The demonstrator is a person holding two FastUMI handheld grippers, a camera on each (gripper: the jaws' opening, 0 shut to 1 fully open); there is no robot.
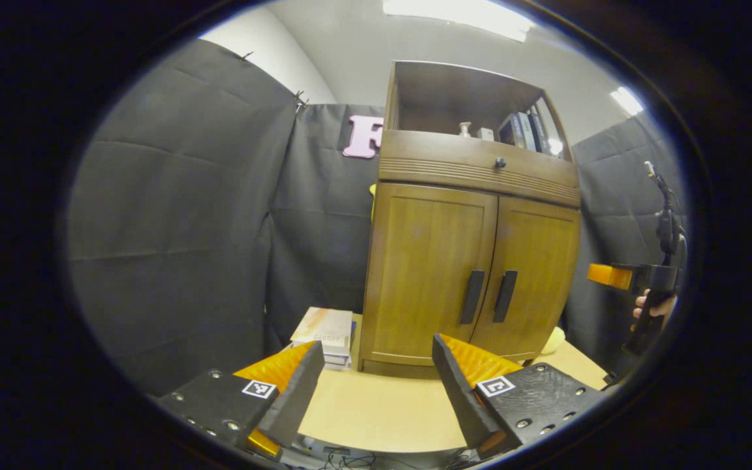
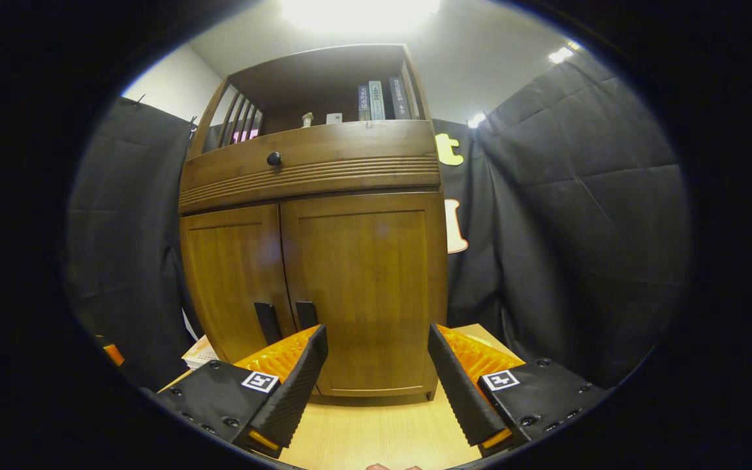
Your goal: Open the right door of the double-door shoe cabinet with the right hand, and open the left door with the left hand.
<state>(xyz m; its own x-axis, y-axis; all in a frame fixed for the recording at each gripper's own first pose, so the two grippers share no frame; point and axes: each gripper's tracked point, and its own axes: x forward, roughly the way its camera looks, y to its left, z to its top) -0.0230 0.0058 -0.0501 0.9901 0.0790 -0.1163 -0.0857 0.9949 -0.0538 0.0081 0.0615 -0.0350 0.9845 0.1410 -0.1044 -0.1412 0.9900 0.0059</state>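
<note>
Shoe cabinet (image 1: 470, 261) doors closed, both tongs (image 1: 376, 378) (image 2: 376, 369) released, short of its front edge.

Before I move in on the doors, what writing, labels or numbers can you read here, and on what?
No text can be read clearly.
Books on the top shelf of the cabinet: spine text too small to read.
Top book of the stack beside the cabinet: cover text blurred.
Square tags on the left gripper: black-and-white pattern, no words.
</note>
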